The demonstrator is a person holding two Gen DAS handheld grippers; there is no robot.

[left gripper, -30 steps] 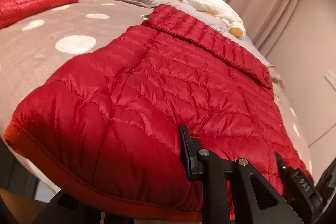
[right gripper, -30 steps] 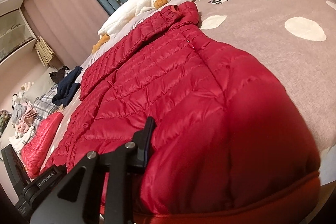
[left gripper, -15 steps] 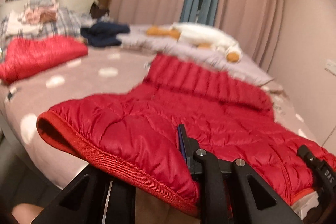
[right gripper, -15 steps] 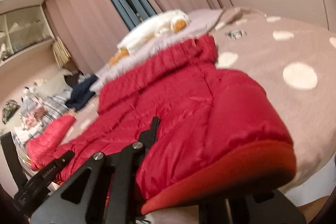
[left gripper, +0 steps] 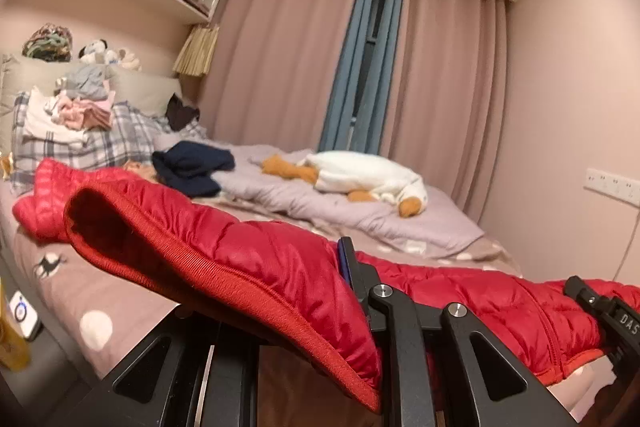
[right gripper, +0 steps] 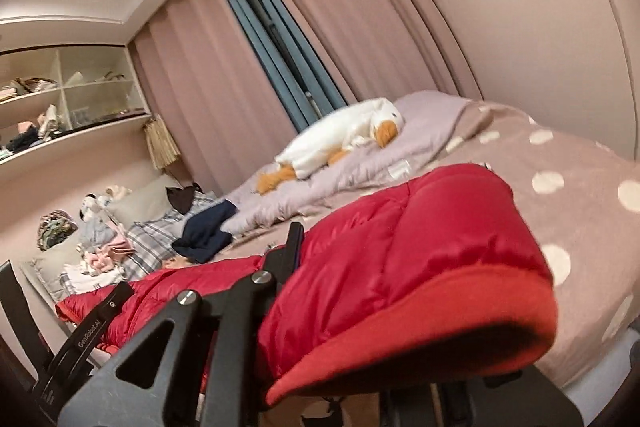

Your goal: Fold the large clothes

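A red quilted puffer jacket [left gripper: 280, 259] hangs stretched by its ribbed hem above the bed. My left gripper [left gripper: 276, 279] is shut on the hem near one corner. Only its right finger [left gripper: 352, 267] shows, as the cloth drapes over the other. My right gripper [right gripper: 384, 267] is shut on the hem of the same jacket [right gripper: 400, 247] near the opposite corner. Its left finger [right gripper: 292, 247] stands clear of the fabric and the other is covered. The rest of the jacket trails down onto the bedspread beyond the hem.
The bed carries a pinkish-brown dotted blanket [left gripper: 100, 291], a second red jacket [left gripper: 44, 195] at the left, a navy garment [left gripper: 192, 167], a white goose plush [left gripper: 360, 179] and a clothes pile [left gripper: 80, 115] on plaid pillows. Curtains and a wall shelf stand behind.
Both grippers have risen with the hem, lifting the jacket's lower part off the blanket. The views have tipped up from the bed surface toward the curtains and shelf.
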